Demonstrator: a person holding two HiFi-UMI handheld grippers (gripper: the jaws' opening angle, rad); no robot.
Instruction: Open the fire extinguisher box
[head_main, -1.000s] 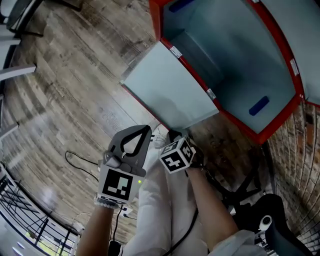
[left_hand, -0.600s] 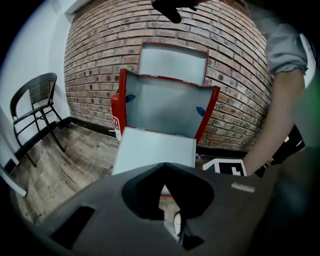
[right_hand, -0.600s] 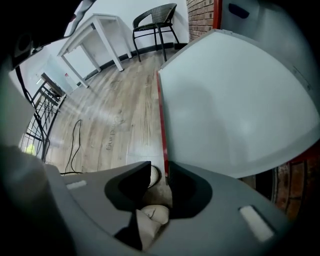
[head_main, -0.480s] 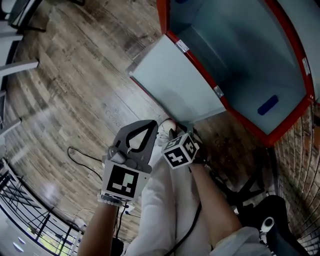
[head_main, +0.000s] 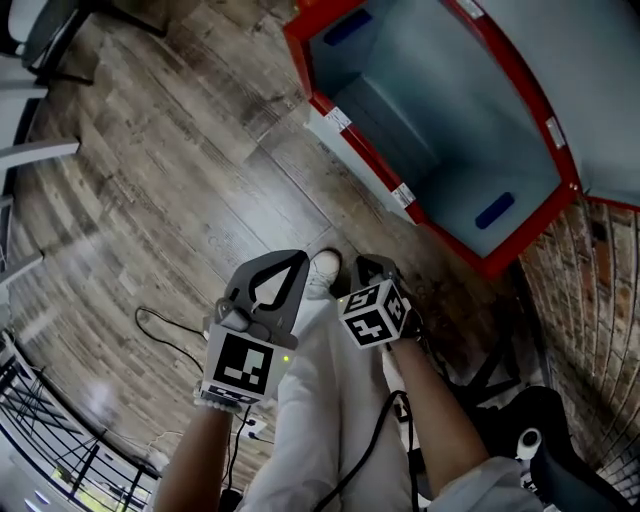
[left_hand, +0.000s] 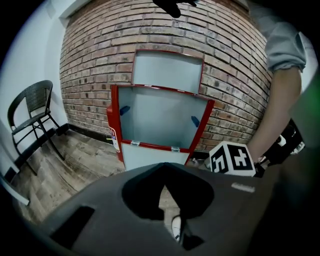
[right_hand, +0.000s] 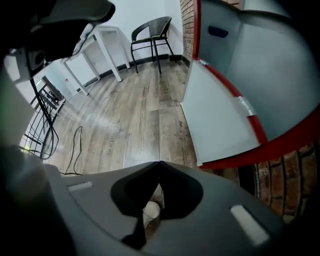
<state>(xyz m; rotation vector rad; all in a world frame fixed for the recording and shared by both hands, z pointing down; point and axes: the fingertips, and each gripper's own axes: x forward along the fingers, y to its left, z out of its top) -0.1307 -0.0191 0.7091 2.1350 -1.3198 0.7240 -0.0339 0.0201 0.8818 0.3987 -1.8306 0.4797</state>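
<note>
The fire extinguisher box (head_main: 440, 150), red-framed and set low in the brick wall (head_main: 590, 290), stands open, its pale door (head_main: 352, 150) dropped forward on bottom hinges toward the wooden floor (head_main: 150, 180). Both claws hang well apart from it, above the person's legs. The left claw (head_main: 296, 260) is closed on nothing, and the right claw (head_main: 366, 264) has just closed its jaws together, likewise empty. With nothing gripping the door, it may swing or knock the floor and strain its hinges. A forward step could catch its edge with a shoe (head_main: 324, 268), and the loose cable (head_main: 165, 330) might snag a foot.
</note>
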